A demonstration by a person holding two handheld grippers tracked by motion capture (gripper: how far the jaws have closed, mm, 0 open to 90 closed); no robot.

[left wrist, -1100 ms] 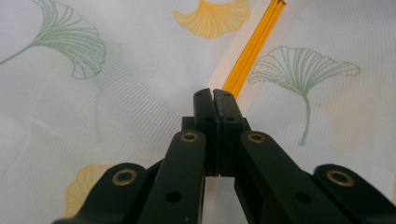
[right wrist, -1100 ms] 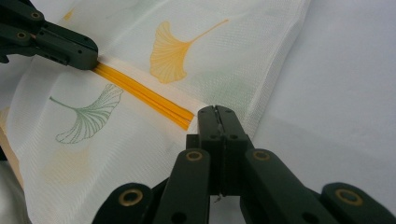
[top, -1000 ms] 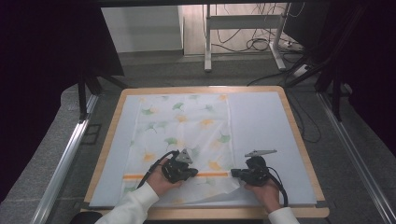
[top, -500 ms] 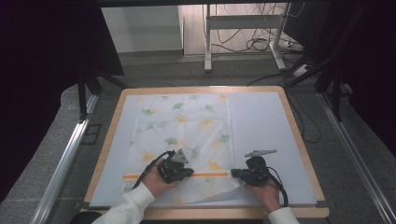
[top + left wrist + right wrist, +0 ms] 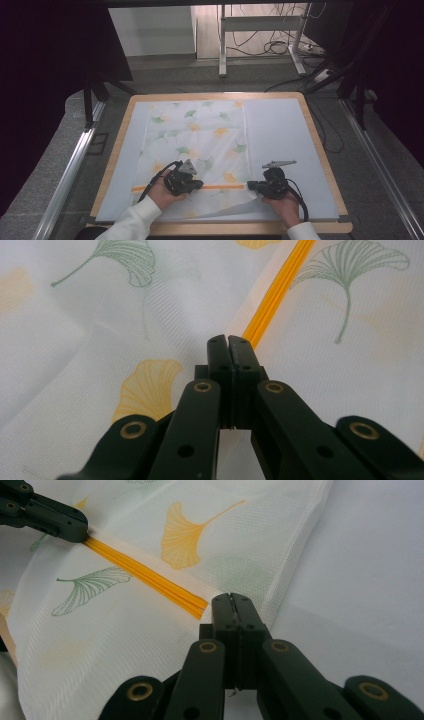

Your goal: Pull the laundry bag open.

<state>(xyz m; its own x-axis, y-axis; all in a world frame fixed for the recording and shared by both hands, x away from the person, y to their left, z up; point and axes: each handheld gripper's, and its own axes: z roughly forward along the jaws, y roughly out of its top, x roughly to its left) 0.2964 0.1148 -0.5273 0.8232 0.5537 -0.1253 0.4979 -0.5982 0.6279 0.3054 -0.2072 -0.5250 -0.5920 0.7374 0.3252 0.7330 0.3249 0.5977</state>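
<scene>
Thin white cloth (image 5: 195,145) w/ ginkgo-leaf print lay spread on the pale surface (image 5: 280,130), near edge folded up along an orange stripe (image 5: 220,187). Left tongs (image 5: 228,347) were pressed together, pinching cloth at the stripe; right tongs (image 5: 231,605) likewise clamped on the cloth's right edge where the stripe ended. Fabric looked v. light, soft, semi-sheer, prob. slippery and apt to sag or wrinkle btwn grips. Best hold, imo: on the stripe or hem, where it seemed firmer, one grip per side, keeping it taut.
</scene>
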